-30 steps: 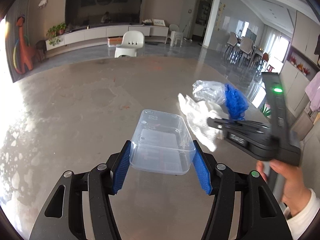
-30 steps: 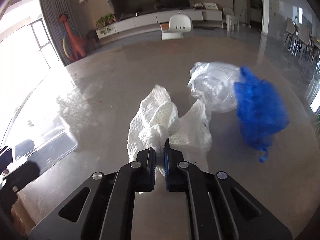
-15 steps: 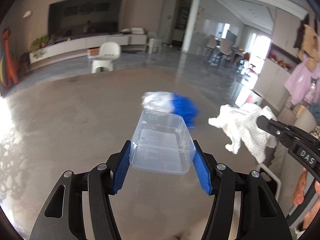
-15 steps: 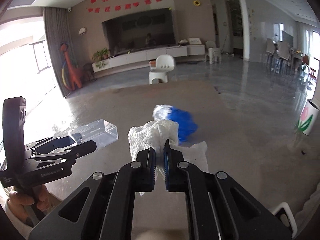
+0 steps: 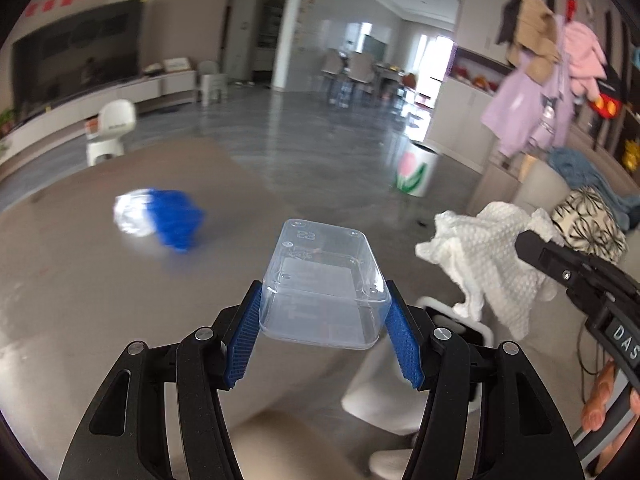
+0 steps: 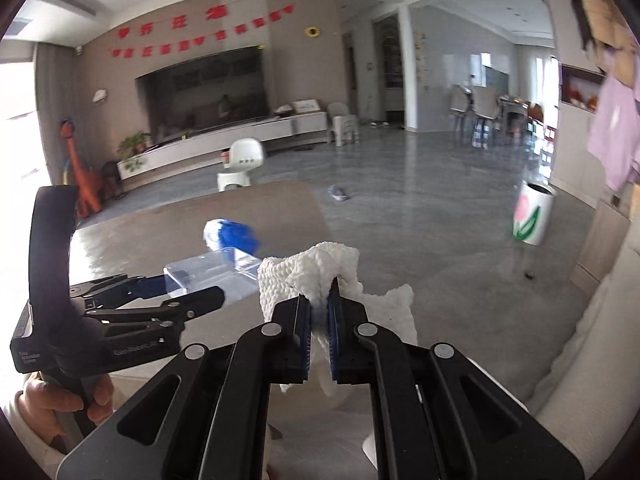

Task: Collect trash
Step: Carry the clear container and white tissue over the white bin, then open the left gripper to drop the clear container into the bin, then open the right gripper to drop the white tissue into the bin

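Landmark = grey table (image 5: 80, 300).

Blue-and-clear plastic wad (image 5: 160, 218), motion-blurred, lies on the table's far part, left of the left gripper; in the right wrist view the same wad (image 6: 232, 236) sits just behind the clear container.

Left gripper (image 5: 324, 312) clamped on clear plastic container (image 5: 324, 284): blue pads press both long sides, container is upside down with its base facing the camera, lifted clear of the table top. From the right wrist view the left gripper (image 6: 176, 292) shows side-on with the container (image 6: 212, 272) in its jaws and a hand (image 6: 60, 400) on the handle.

Right gripper (image 6: 320, 320) fully clenched on crumpled white paper towel (image 6: 316, 272), which bunches above the pads and hangs off to the right. From the left wrist view the towel (image 5: 488, 256) dangles beyond the table's right edge, over a white chair (image 5: 452, 316).

White bin with tulip print (image 5: 416, 172) stands on the floor, well beyond the table's right corner.
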Demonstrator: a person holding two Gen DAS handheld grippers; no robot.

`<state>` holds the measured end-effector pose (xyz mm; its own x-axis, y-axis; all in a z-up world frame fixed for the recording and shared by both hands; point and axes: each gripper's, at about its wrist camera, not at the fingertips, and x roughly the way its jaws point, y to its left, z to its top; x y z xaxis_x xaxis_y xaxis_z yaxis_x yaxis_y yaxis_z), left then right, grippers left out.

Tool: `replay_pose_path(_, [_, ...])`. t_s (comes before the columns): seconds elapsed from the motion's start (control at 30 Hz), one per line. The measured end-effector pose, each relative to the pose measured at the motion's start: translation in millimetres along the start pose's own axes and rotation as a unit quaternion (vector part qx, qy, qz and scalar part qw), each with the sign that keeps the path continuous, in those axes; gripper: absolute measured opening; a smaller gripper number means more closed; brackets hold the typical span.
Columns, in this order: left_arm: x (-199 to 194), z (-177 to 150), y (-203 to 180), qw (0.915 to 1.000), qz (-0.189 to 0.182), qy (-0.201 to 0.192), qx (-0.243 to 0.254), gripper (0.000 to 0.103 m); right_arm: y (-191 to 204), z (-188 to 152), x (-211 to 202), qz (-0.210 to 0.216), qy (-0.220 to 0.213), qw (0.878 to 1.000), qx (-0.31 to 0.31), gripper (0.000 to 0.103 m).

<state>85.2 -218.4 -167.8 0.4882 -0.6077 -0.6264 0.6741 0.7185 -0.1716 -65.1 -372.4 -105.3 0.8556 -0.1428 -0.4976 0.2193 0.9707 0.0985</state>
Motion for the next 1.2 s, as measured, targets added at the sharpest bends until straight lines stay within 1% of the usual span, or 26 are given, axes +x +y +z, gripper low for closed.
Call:
replay_pose_path(0.07, [9.6,0.2,-22.1,0.9998,-0.011,0.008,0.016,0.058,-15.0,-5.5,-4.9,-0.011,0.0,1.0,0.013,0.008])
replay_pose_path(0.23, [27.9,-3.3,-62.1,0.9977,-0.032,0.023,0.055,0.058,-50.6,-19.0,-19.2,-0.043,-0.003,0.998,0.037,0.008])
replay_pose_path(0.3, [40.2,-5.6,-76.4,0.9963,-0.049,0.036,0.061,0.058,-63.0,-25.1,-23.8,-0.056,-0.002,0.997,0.046,0.008])
replay_pose_path(0.37, [51.0,-8.3,-92.9,0.9948,-0.058,0.048,0.069,0.058,-75.5,-31.4,-28.0,-0.065,-0.001,0.996,0.055,0.008])
replay_pose_path(0.5, [75.0,-17.8,-126.1,0.9903,-0.069,0.072,0.097,0.058,-100.4,-41.9,-33.6,-0.083,0.0,0.994,0.073,0.008])
replay_pose_path(0.57, [87.4,-21.6,-143.1,0.9874,-0.08,0.086,0.106,0.058,-112.4,-47.9,-33.3,-0.092,0.002,0.992,0.08,0.008])
replay_pose_path(0.7, [104.8,-27.6,-170.4,0.9824,-0.092,0.102,0.127,0.058,-133.9,-60.0,-34.4,-0.1,0.008,0.99,0.096,0.008])
replay_pose_path(0.77, [113.9,-30.3,-183.5,0.9792,-0.101,0.113,0.135,0.06,-142.8,-66.0,-33.1,-0.105,0.011,0.989,0.105,0.008])
replay_pose_path(0.8, [121.2,-32.2,-190.5,0.9759,-0.112,0.127,0.137,0.061,-145.5,-68.3,-32.9,-0.107,0.012,0.988,0.109,0.008])
replay_pose_path(0.83, [125.5,-32.8,-193.8,0.9742,-0.111,0.139,0.139,0.081,-149.1,-70.7,-33.6,-0.11,0.013,0.987,0.113,0.008])
replay_pose_path(0.87, [132.0,-34.1,-198.5,0.9738,-0.095,0.148,0.144,0.099,-152.9,-73.0,-33.0,-0.112,0.014,0.987,0.117,0.008])
replay_pose_path(0.93, [137.3,-35.9,-202.6,0.9764,-0.055,0.14,0.155,0.098,-159.3,-76.9,-36.0,-0.116,0.015,0.985,0.124,0.008])
replay_pose_path(1.0, [142.2,-37.5,-204.1,0.9746,-0.053,0.149,0.159,0.098,-162.6,-79.9,-35.9,-0.118,0.017,0.985,0.129,0.008])
replay_pose_path(1.07, [144.7,-37.7,-199.2,0.975,-0.049,0.156,0.151,0.098,-165.8,-83.1,-34.3,-0.118,0.021,0.984,0.133,0.008])
replay_pose_path(1.2, [138.2,-33.4,-182.8,0.9801,-0.035,0.143,0.133,0.098,-167.1,-87.0,-25.4,-0.113,0.03,0.984,0.138,0.008])
